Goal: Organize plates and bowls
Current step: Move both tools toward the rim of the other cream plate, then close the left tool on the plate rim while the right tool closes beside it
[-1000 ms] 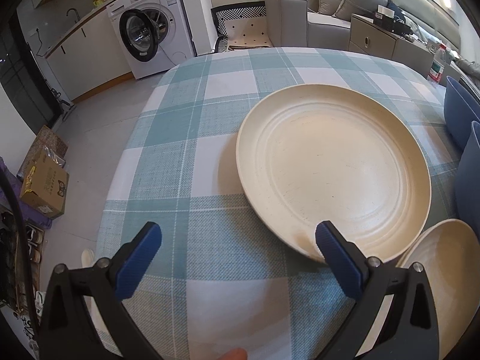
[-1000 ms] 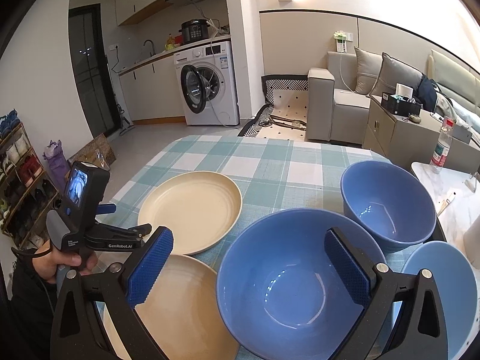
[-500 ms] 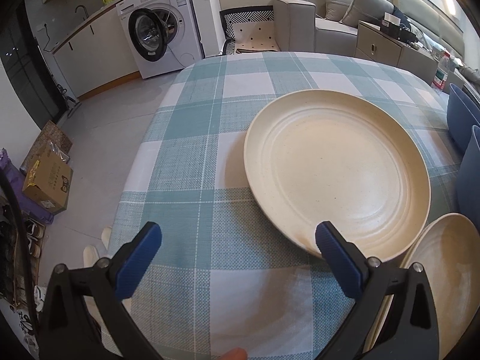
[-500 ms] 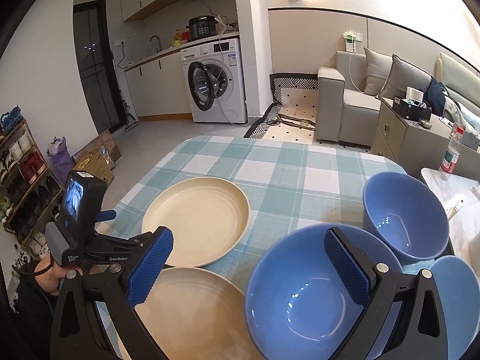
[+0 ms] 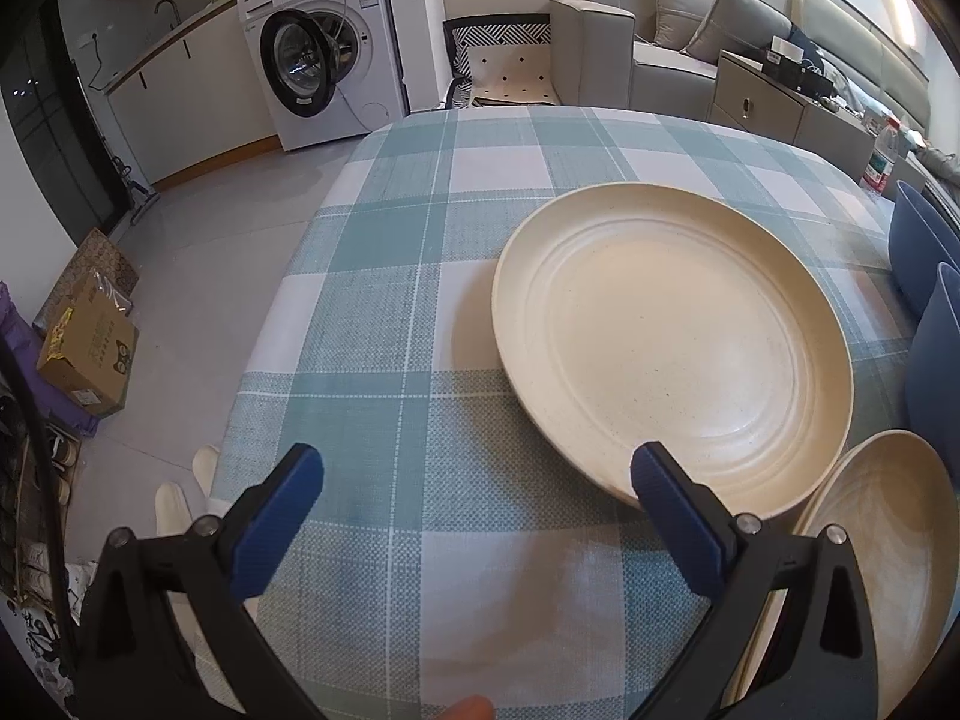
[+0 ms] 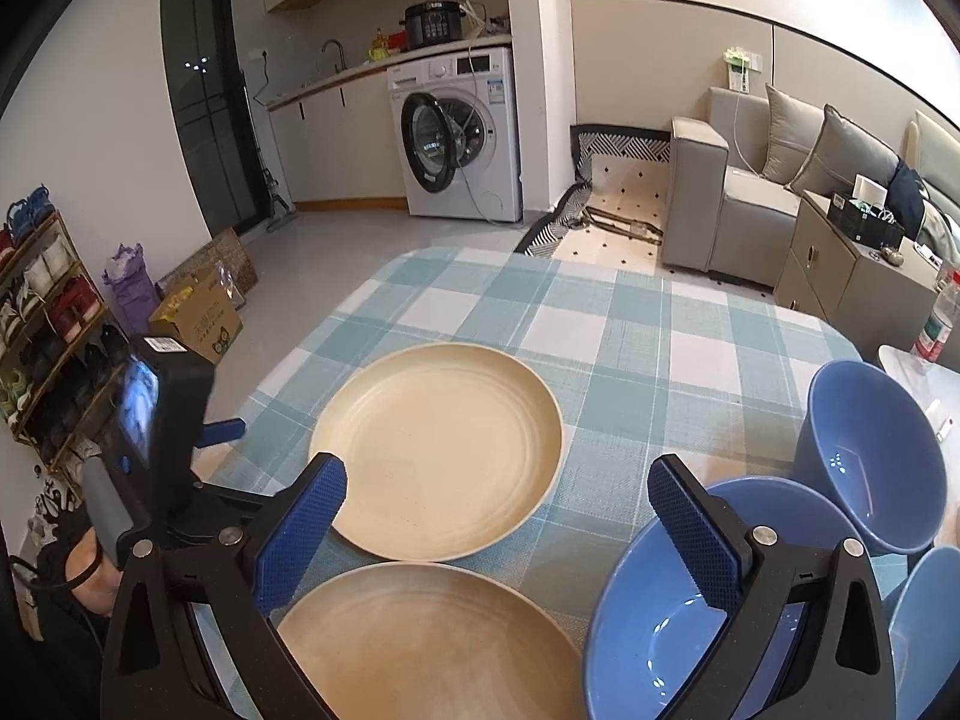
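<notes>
- The checked tablecloth (image 5: 384, 312) lies bare left of the far plate (image 5: 672, 348), from the near edge to the far edge: open passage there.
- The near plate (image 6: 420, 642) sits just beside the far plate, leaving a thin strip of cloth between.
- Three blue bowls (image 6: 678, 606) crowd the right side, close together.
- The left gripper (image 6: 174, 456) stands at the table's left edge.
</notes>
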Demonstrator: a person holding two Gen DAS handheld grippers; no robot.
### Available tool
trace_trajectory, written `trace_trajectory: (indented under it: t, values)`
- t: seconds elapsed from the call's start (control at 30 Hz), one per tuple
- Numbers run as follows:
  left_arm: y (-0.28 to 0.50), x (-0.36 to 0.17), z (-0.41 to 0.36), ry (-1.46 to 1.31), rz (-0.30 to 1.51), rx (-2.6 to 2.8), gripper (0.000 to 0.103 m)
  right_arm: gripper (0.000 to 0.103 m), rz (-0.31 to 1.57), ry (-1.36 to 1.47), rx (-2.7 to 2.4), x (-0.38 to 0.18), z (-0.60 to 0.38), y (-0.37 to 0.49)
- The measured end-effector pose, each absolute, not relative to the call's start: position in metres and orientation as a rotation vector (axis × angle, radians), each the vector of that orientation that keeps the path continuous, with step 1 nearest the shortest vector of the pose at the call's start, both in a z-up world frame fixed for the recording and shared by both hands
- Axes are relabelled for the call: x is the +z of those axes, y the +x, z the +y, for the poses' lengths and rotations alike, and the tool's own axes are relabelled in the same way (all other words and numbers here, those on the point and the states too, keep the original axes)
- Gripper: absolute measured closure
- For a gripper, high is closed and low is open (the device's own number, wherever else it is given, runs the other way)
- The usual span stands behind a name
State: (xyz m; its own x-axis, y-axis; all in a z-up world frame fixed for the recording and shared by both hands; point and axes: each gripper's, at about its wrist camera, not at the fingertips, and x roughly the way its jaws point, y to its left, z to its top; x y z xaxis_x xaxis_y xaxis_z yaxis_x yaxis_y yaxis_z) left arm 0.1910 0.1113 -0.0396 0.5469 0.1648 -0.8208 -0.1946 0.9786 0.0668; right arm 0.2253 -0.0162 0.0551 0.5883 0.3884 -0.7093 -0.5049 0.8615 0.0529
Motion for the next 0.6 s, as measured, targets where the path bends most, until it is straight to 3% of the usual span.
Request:
trace_trajectory:
  t: [0.6]
  values:
    - [0.192, -0.045, 0.119, -0.057, 0.976, 0.230, 0.000, 0.001, 0.881, -0.160, 0.459, 0.027, 0.014, 0.265]
